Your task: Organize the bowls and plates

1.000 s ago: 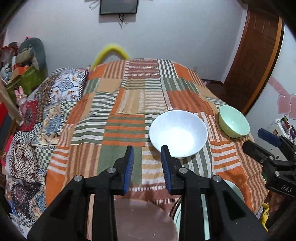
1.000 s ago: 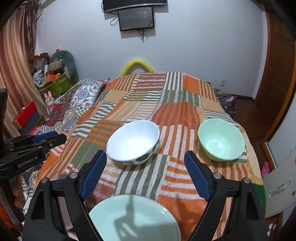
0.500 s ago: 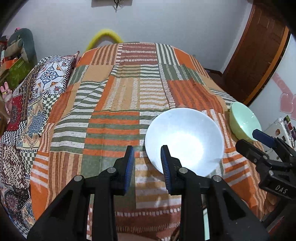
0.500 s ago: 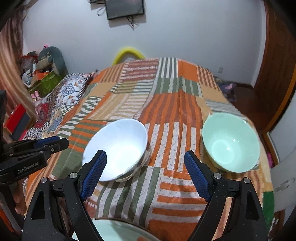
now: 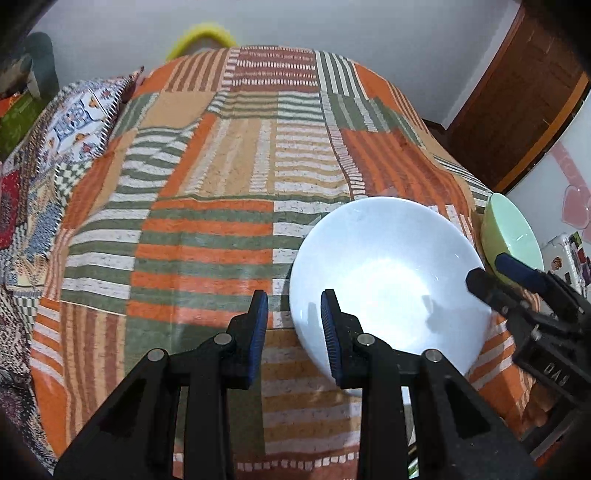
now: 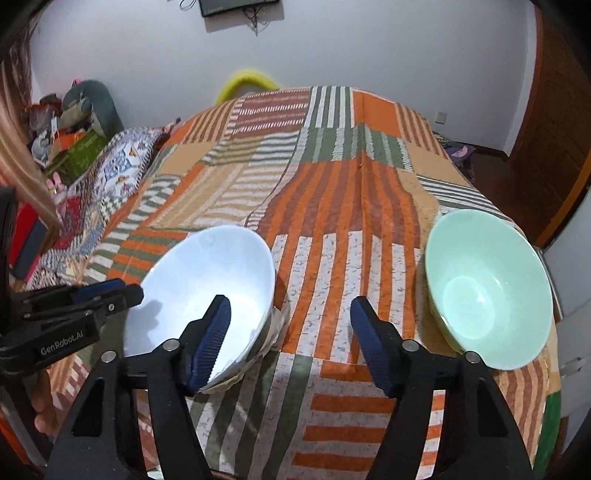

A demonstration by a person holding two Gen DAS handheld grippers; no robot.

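2 bowls [image 6: 207, 291] [image 6: 487, 291], lower rims claw-hidden

A bedroom in a private home is being shown.

A bed [image 6: 332, 192] is being covered by a patchwork spread of orange, green and tan stripes, and a patterned pillow [image 6: 122, 162] is being seen lying along its left side. Soft toys and boxes [image 6: 70, 122] are being kept in a heap in the far left corner. A dark screen [image 6: 236, 5] with loose cables is being held on the plain white wall, above a yellow curved object [image 6: 247, 81] behind the head of the bed. A brown wooden door [image 5: 524, 96] is being seen on the right, next to pink heart stickers [image 5: 574, 206] on a white surface.
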